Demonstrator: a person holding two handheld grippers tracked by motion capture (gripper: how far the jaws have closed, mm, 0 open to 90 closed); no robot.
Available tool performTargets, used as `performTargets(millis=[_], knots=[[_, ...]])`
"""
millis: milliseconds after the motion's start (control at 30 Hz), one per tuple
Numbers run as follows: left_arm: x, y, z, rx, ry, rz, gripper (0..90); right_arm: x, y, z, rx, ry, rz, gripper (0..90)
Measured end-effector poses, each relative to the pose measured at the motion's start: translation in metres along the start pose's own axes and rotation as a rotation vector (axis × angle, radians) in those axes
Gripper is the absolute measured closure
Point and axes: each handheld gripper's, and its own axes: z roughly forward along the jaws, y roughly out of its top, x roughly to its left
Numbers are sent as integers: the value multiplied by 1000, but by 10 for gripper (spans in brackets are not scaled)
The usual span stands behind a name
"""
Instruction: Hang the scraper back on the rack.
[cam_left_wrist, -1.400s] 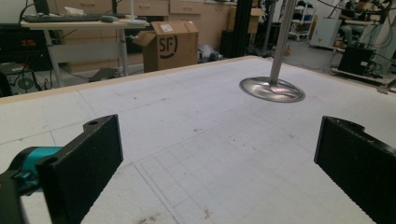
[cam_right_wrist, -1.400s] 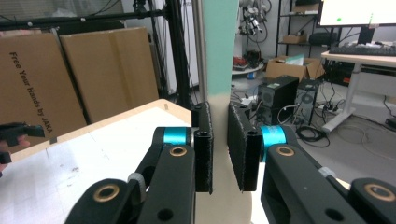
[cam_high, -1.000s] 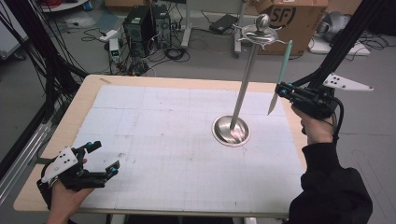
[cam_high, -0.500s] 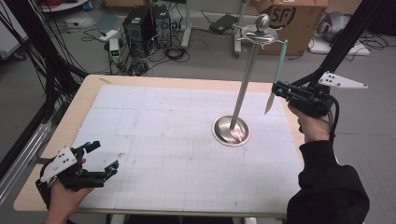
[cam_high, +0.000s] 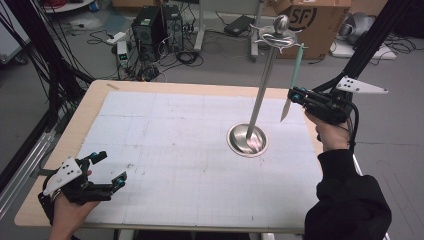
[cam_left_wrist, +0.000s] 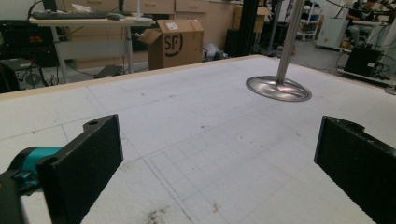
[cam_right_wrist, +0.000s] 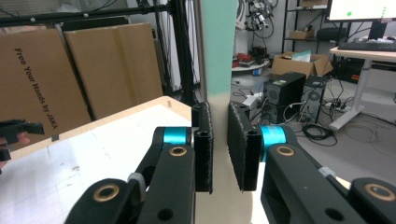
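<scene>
High view, lower left of the frame: the left tongs (cam_high: 112, 172) rest low over the desk (cam_high: 165, 135) with nothing between them. In the left gripper view their two black jaws stand wide apart at the bottom corners, bare white gridded surface between them, and the round base of the metal stand (cam_left_wrist: 279, 87) sits well beyond, at upper right of that frame.

Toward the middle right of the high view, the stand (cam_high: 248, 139) rises on a slim pole from its dish-shaped base to a hooked top with a ball finial near the upper edge.

Just right of the pole, the right tongs (cam_high: 291, 96) pinch a pale green knife (cam_high: 294, 75), held nearly upright, handle up beside the stand's top and pointed tip hanging below the jaws, above the desk's right edge. In the right gripper view the jaws are pressed on the knife (cam_right_wrist: 218, 51), which runs up the centre of the frame.
</scene>
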Motion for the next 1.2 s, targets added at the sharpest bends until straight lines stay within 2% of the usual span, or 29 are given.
performTargets(millis=[300, 367, 467, 500, 600, 700, 833, 933, 1000, 1100, 1200], knots=[[1, 1, -3, -8, 6, -1, 17, 3, -2, 8, -12, 3, 11, 789], [1, 1, -3, -7, 5, 0, 17, 5, -2, 8, -13, -10, 8, 713], [1, 1, -3, -6, 5, -4, 17, 8, -5, 8, 14, -13, -8, 665], [1, 1, -2, -7, 4, -6, 17, 9, -7, 8, 6, -24, -16, 637], [0, 1, -2, -8, 3, -5, 17, 11, -16, 6, -11, -21, 8, 532], [-1, 2, -2, -11, 1, -3, 17, 16, -26, 2, -18, -27, 4, 440], [-1, 2, -1, -8, -1, -3, 17, 24, -43, -7, -47, 13, 18, 348], [-2, 2, 1, -7, -5, -1, 17, 32, -59, -15, -81, 31, 21, 242], [-2, 2, 2, -9, -8, 2, 17, 38, -70, -18, -71, 44, 29, 154], [-4, 3, 4, -8, -14, 6, 17, 47, -87, -16, -12, 67, 35, 0], [-4, 3, 6, -7, -20, 8, 17, 55, -103, -15, 11, 50, 15, 0]])
